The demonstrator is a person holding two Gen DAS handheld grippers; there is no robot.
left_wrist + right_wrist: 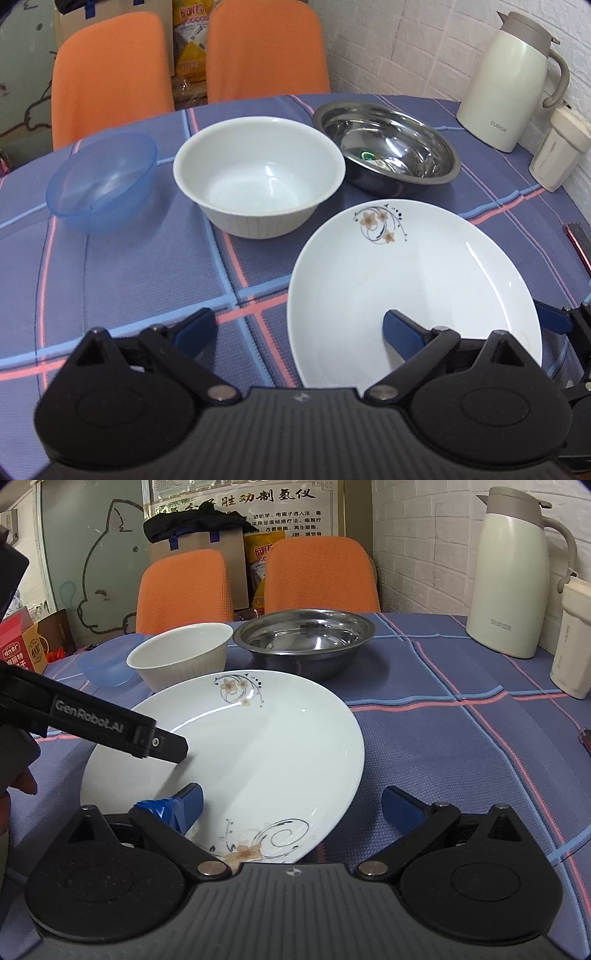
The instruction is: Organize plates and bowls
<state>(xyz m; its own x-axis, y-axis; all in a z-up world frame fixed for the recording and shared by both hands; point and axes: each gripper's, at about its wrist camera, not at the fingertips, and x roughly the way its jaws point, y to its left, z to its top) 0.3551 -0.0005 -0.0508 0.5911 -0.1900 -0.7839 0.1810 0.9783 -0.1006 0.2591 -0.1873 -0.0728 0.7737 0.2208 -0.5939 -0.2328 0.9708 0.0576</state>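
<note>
**Nothing stacked yet; both grippers at the plate**

On the blue plaid tablecloth [129, 277], the shallow white ceramic plate with flower motifs [406, 280] lies nearest. Behind it stand the translucent blue plastic bowl [101, 181], the ribbed white ceramic bowl [258, 173] and the stainless steel basin [386, 147], each separate. The left gripper [295, 328] and right gripper [291, 805] are both spread wide, straddling opposite plate edges and holding nothing. All sorting appears to remain.

Plaid tablecloth [129, 277], plate [424, 266], bowls [258, 173], jug [506, 85]
</note>
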